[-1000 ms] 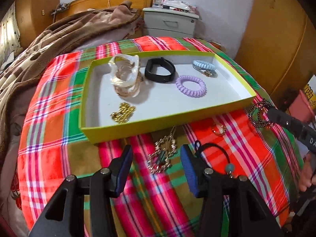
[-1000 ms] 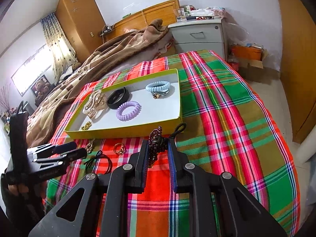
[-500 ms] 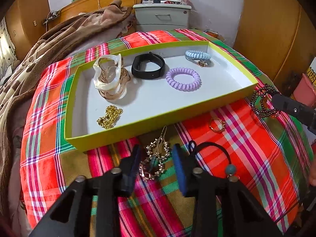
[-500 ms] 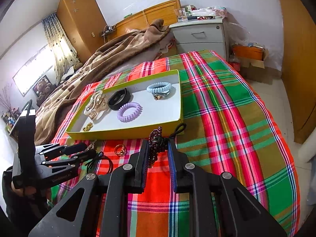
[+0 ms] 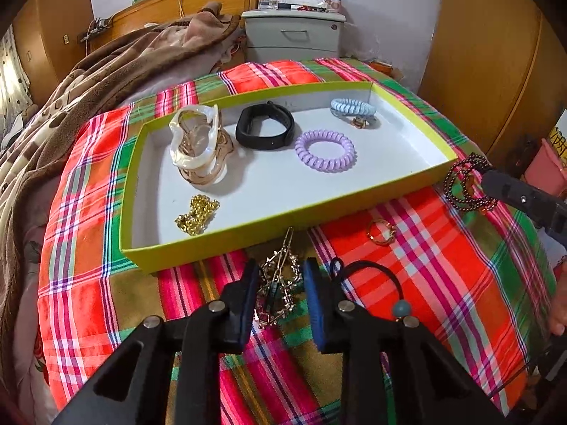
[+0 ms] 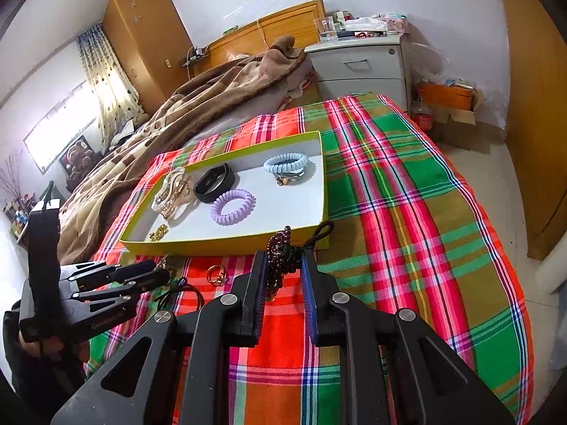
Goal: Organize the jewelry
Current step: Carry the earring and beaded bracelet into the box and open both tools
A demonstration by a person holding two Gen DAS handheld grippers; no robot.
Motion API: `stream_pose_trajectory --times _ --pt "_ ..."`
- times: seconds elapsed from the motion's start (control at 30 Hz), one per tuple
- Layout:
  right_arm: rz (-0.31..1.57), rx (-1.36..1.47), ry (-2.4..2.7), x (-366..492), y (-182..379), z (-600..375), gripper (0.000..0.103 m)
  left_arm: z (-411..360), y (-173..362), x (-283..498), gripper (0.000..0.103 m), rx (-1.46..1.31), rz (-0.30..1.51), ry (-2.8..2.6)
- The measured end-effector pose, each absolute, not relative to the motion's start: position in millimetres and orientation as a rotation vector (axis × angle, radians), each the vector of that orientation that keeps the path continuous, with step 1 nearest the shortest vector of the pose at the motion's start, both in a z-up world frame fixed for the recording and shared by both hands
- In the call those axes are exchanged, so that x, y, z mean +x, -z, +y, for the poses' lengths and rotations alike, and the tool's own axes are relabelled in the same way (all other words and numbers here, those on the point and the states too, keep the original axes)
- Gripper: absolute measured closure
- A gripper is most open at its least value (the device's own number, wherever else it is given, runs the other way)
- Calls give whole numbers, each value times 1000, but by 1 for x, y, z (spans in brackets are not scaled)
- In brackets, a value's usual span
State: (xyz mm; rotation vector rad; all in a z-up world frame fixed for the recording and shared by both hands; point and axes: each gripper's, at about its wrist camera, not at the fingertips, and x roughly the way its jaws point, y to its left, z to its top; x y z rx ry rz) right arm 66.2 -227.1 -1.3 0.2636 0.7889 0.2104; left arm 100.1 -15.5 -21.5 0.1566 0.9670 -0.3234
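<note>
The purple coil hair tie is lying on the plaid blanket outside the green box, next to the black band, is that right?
Not quite. The purple coil hair tie lies inside the green box, on its white floor, not on the plaid blanket. It is indeed next to the black band. The left wrist view shows this plainly.

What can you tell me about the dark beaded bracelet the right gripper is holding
The dark beaded bracelet is a string of small, glossy, deep maroon beads wound into several loops, with a dark knotted cord sticking out toward the tray. It sits pinched between the blue pads of the right gripper, bunched and hanging partly below them. From the left wrist view its loops fan out at the gripper's tip, just outside the tray's near right corner, over the plaid blanket. Whether it touches the blanket cannot be told.
</note>
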Motion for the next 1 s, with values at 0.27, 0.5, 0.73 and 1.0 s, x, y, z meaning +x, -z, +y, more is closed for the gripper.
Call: stream_pose_trajectory --times 0.27,0.5,0.73,1.0 --pt "778 262 -211 64 -4 -226 84 -10 11 95 76 138 943 319" --pt "759 260 -212 63 -14 -227 84 -3 -4 91 76 122 912 309" --pt "730 250 -220 70 -29 -226 84 1 -23 91 76 106 876 314" --pt "716 237 -254 102 -43 -223 84 1 -43 104 76 81 838 313"
